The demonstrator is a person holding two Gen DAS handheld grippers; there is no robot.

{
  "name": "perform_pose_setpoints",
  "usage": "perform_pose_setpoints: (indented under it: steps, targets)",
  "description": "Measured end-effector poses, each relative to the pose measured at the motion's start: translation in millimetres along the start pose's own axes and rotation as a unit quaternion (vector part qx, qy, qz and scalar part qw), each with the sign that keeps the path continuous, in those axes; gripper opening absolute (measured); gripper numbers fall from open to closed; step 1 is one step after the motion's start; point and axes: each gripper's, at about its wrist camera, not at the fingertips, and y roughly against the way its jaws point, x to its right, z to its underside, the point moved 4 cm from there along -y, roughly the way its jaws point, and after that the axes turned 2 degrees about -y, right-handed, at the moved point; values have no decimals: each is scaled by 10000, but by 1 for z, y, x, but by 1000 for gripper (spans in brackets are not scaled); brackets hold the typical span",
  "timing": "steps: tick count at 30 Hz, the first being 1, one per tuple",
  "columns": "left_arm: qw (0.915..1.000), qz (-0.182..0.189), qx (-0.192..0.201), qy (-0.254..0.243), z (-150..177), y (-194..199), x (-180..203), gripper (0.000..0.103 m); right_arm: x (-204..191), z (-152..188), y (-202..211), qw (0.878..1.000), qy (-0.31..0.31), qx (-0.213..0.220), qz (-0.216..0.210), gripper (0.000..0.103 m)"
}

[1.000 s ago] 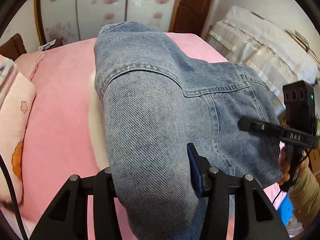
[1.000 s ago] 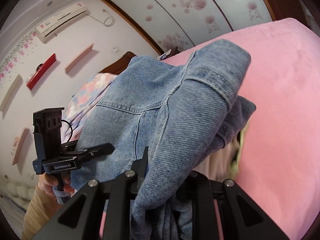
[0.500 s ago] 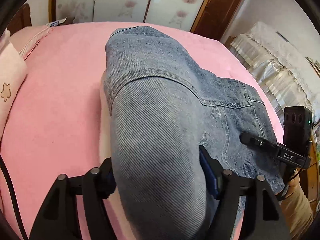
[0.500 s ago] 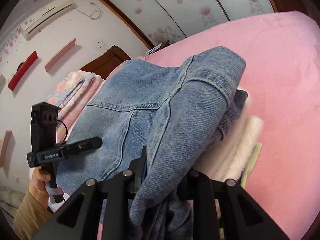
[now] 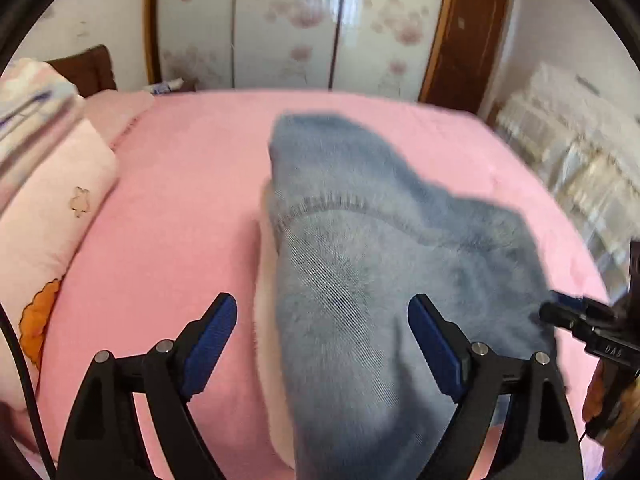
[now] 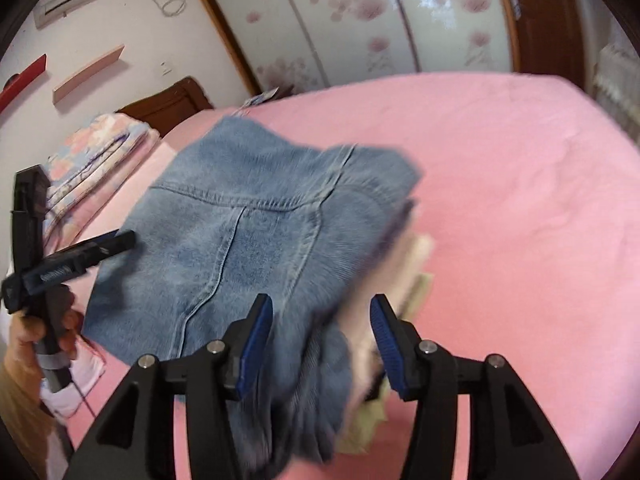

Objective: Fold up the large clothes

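Note:
A folded blue denim jacket with a cream fleece lining lies on the pink bed. It also shows in the right wrist view. My left gripper is open, its jaws spread wide on either side of the jacket's near fold. My right gripper is open too, with the jacket's bunched edge loose between its blue pads. The right gripper shows at the right edge of the left wrist view, and the left gripper at the left of the right wrist view. Both views are motion-blurred.
A pale pink pillow and a floral folded quilt lie at the bed's head. Floral wardrobe doors and a brown door stand behind the bed. A covered piece of furniture is on the right.
Both grippers have opened and let go of the jacket, which has dropped flat onto the bed. Both grippers have drawn back a little.

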Motion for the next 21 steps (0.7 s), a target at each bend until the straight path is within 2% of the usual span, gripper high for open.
perform_pose_setpoints:
  steps: [3,6,11,16,19,21]
  targets:
    - [9992,-373,76,126,2,37,2,87,0,10,36,9996,82,96,239,51]
    - [9989,-364,236,176,6,76,15,87,-6,22,67,9992,105,28,386,51]
    - [9986,-405,336,-104,28,149,66,88,-9,45,136,9994,-122,-63,320,51]
    - [9993,-201,245,195,49,224,115,90,-26,64,220,9995,-123,22,306,51]
    - [9994,-176,116,286,66,268,145,90,-38,76,281,9995,-150,125,233,51]
    - [9992,-167,165,329,76,302,165,90,-43,83,311,9994,-92,200,277,51]
